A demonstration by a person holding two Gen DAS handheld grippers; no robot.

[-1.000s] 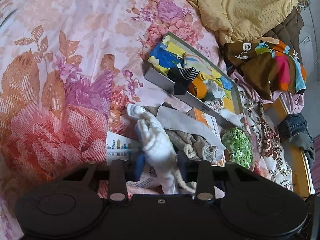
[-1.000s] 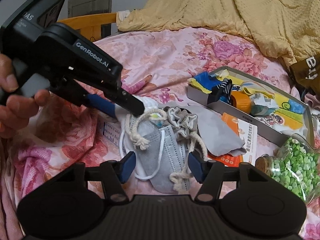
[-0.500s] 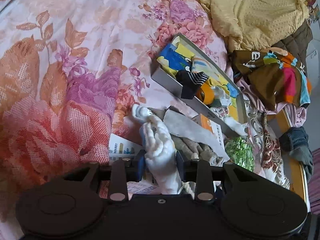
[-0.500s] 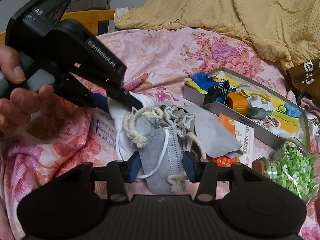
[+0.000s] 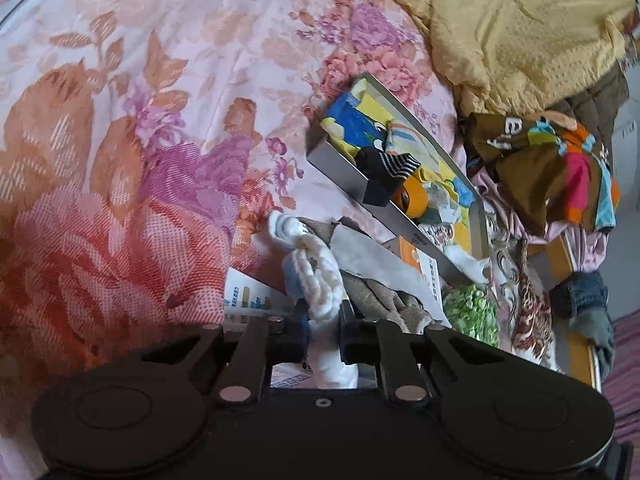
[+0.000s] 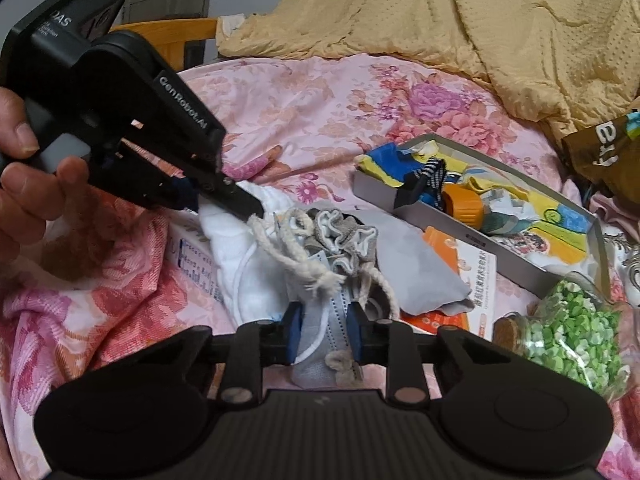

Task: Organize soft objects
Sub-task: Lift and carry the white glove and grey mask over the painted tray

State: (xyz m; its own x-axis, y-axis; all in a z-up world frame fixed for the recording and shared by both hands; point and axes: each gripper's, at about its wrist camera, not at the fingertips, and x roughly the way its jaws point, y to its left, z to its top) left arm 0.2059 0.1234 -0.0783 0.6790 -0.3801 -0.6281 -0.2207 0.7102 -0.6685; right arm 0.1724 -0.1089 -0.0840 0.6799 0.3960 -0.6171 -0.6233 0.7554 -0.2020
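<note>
While both grippers are closing on the heap near the bed's (image 5: 168, 92) front edge, the step in hand looks like a two-handed pickup. The left gripper (image 5: 323, 330) pinches the white cloth (image 5: 320, 280); the right gripper (image 6: 323, 334) clamps the grey face mask (image 6: 320, 344) (a drawstring pouch (image 6: 340, 248) lies on top of it, its cord trailing between the pads). Next, I judge, the two pieces must be drawn apart without dragging the pouch, then carried toward the shallow box (image 6: 500, 240) further back. A second ago both sets of jaws stood wide around these same items, not yet pressing.
</note>
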